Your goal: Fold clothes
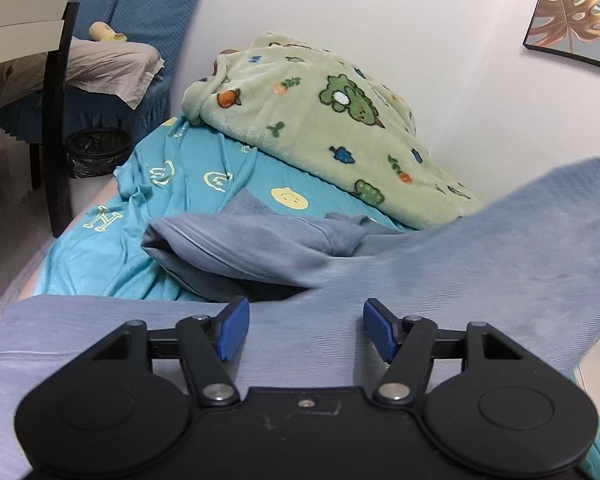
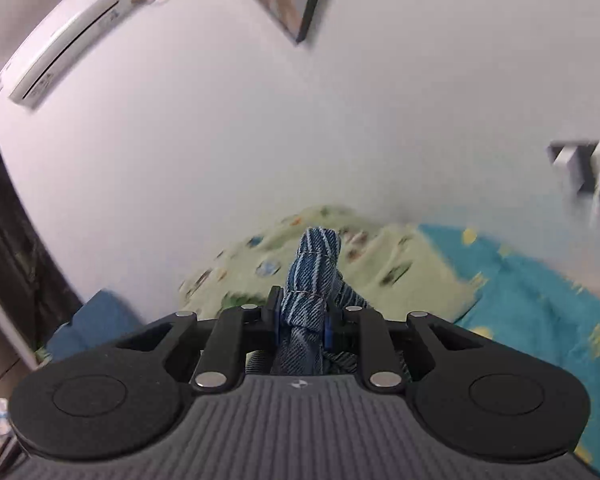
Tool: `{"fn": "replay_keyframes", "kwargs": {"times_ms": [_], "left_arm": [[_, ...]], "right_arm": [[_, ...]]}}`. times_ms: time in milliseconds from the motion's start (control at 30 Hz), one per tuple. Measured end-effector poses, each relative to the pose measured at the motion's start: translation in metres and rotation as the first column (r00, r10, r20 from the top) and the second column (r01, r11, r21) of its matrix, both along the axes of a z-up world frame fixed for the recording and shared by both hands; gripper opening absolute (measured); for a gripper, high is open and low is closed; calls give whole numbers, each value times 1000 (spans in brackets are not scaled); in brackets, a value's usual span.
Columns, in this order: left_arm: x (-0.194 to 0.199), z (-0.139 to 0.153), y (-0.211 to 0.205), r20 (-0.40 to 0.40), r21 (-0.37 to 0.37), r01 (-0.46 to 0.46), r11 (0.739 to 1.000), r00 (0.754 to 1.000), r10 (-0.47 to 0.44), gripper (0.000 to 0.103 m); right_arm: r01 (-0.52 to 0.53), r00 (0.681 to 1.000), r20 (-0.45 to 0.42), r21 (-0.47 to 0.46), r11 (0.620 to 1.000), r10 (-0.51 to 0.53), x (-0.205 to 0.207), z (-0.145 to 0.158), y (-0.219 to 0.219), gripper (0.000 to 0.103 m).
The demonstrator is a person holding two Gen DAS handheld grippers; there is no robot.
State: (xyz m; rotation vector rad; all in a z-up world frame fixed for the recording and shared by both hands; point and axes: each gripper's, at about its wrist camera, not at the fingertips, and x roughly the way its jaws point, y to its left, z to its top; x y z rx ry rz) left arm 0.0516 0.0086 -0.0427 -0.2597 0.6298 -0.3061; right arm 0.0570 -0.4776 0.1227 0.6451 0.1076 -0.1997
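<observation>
Left wrist view shows the left hand-held gripper [image 1: 304, 330] with its blue pads wide apart, holding nothing, low in the frame above the blue-grey garment [image 1: 440, 280], which spreads over the bed's turquoise sheet [image 1: 100, 248] and lifts toward the right edge. Behind it, a green patterned blanket [image 1: 320, 120] lies against the wall. Right wrist view shows the right hand-held gripper [image 2: 302, 320] clamped on a bunched fold of the garment [image 2: 314, 264] at centre frame.

Our garment [image 1: 440, 264] lies on the bedsheet [image 1: 112, 248], before the blanket [image 1: 312, 120] heaped against the wall [image 1: 340, 4]. Left of the bed we see a chair [image 1: 60, 128] and bin [image 1: 96, 152].
</observation>
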Motion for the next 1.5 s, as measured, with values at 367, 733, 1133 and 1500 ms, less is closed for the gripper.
{"fn": "replay_keyframes", "kwargs": {"times_ms": [367, 733, 1133, 1500], "left_arm": [[3, -3, -3, -18, 18, 10, 1000, 1000, -9, 60], [2, -3, -4, -16, 36, 8, 999, 1000, -7, 60], [-8, 5, -7, 26, 68, 48, 997, 998, -50, 61], [-8, 9, 0, 27, 56, 28, 998, 999, -30, 61]], "right_arm": [[292, 892, -395, 138, 946, -218, -50, -176, -70, 20], [453, 692, -639, 22, 891, -335, -79, -213, -56, 63], [57, 866, -485, -144, 988, -121, -61, -130, 70, 67], [-380, 867, -413, -188, 906, 278, -20, -136, 219, 66]]}}
